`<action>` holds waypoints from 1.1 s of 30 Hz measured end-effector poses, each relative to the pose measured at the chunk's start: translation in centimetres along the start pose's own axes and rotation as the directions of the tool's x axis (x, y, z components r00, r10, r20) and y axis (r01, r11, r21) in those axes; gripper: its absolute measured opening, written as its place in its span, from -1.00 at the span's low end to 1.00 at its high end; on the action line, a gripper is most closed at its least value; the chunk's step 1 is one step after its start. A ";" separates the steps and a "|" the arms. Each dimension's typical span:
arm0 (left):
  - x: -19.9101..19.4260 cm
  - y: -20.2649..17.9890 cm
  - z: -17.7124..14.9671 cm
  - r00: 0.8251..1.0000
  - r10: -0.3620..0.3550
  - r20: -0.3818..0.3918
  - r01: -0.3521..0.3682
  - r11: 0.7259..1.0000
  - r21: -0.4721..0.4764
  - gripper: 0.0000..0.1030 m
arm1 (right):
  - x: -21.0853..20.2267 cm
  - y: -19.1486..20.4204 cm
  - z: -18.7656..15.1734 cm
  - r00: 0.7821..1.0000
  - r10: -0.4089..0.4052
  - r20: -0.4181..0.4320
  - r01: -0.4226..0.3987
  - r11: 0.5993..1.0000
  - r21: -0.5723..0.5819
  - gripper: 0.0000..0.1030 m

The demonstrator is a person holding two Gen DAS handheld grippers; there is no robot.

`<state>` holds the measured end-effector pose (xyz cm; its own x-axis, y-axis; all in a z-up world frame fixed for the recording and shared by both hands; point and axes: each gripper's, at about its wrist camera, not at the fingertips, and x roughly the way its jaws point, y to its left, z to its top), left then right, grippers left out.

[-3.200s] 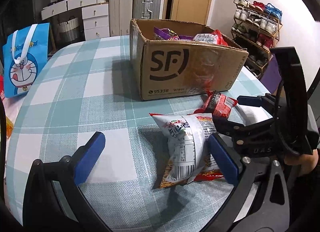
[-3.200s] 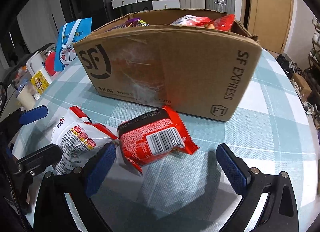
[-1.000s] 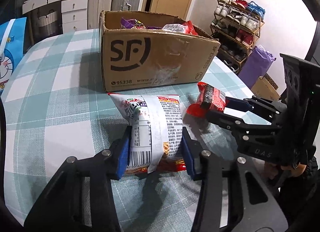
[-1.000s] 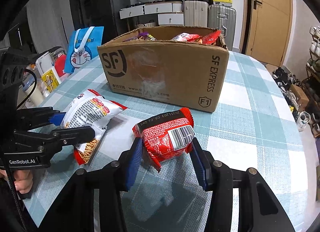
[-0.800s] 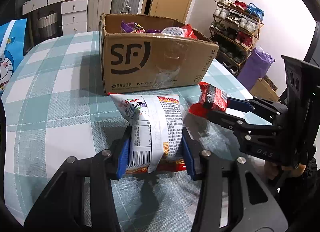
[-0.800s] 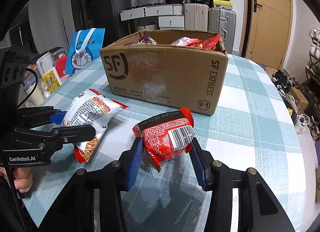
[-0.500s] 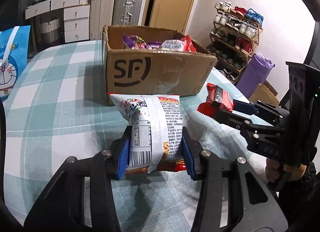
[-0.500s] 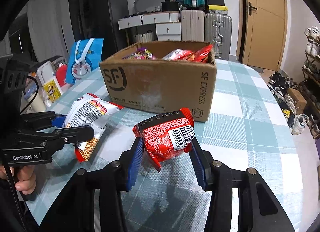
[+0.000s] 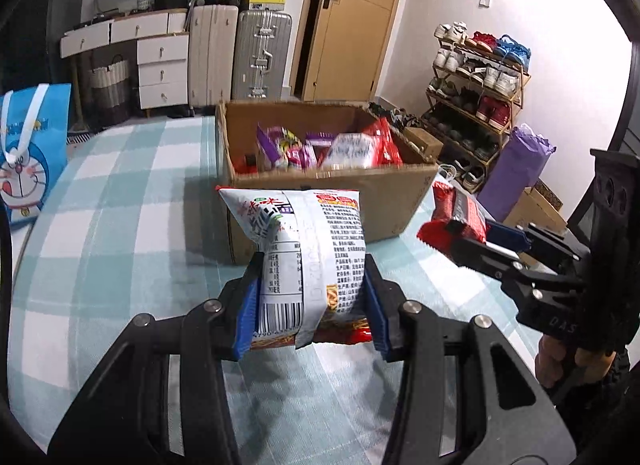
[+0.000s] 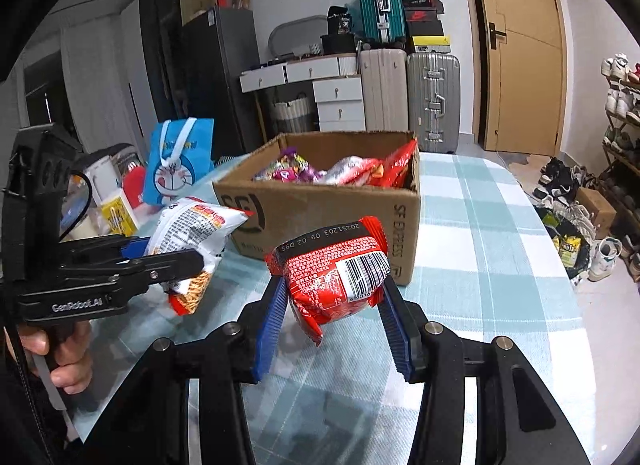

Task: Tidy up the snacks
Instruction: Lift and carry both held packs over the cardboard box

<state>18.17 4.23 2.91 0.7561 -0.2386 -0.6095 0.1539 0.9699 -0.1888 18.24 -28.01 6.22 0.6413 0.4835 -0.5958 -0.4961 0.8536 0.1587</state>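
My left gripper (image 9: 310, 301) is shut on a white snack bag (image 9: 304, 249) and holds it above the checked tablecloth. The same bag (image 10: 192, 233) shows at the left of the right wrist view. My right gripper (image 10: 332, 313) is shut on a red snack packet (image 10: 336, 273), also lifted off the table. That packet (image 9: 452, 211) appears to the right in the left wrist view. Just beyond both stands an open cardboard box (image 9: 396, 197) (image 10: 320, 201) with several snack packs inside.
A blue cartoon bag (image 9: 28, 157) (image 10: 178, 161) stands at the table's left edge, with small boxes and cups (image 10: 116, 209) near it. Suitcases (image 9: 260, 53), drawers and a shoe rack (image 9: 476, 81) line the room behind. The tablecloth (image 10: 500, 249) runs on to the right of the box.
Both grippers have risen with their snacks, which now hang above the table. The box's inside has come into view over its near wall.
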 end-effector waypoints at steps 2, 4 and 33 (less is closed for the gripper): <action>-0.2 0.0 0.7 1.000 0.005 0.017 -0.005 1.000 -0.002 -0.17 | -0.1 0.0 0.4 1.000 0.007 0.009 -0.007 1.000 0.004 -0.08; -0.2 0.0 1.3 1.000 0.009 0.026 -0.009 1.000 -0.006 -0.17 | -0.3 0.1 0.8 1.000 0.008 0.020 -0.008 1.000 0.005 -0.08; 1.2 0.1 6.0 0.993 0.057 0.106 -0.054 0.998 -0.028 -0.17 | 1.8 -0.7 4.6 0.991 0.023 0.129 -0.032 0.997 0.066 -0.08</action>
<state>22.90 4.37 6.76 0.8268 -0.1762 -0.5342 0.0944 0.9797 -0.1769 22.45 -26.90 8.70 0.6997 0.5243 -0.4852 -0.4768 0.8486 0.2293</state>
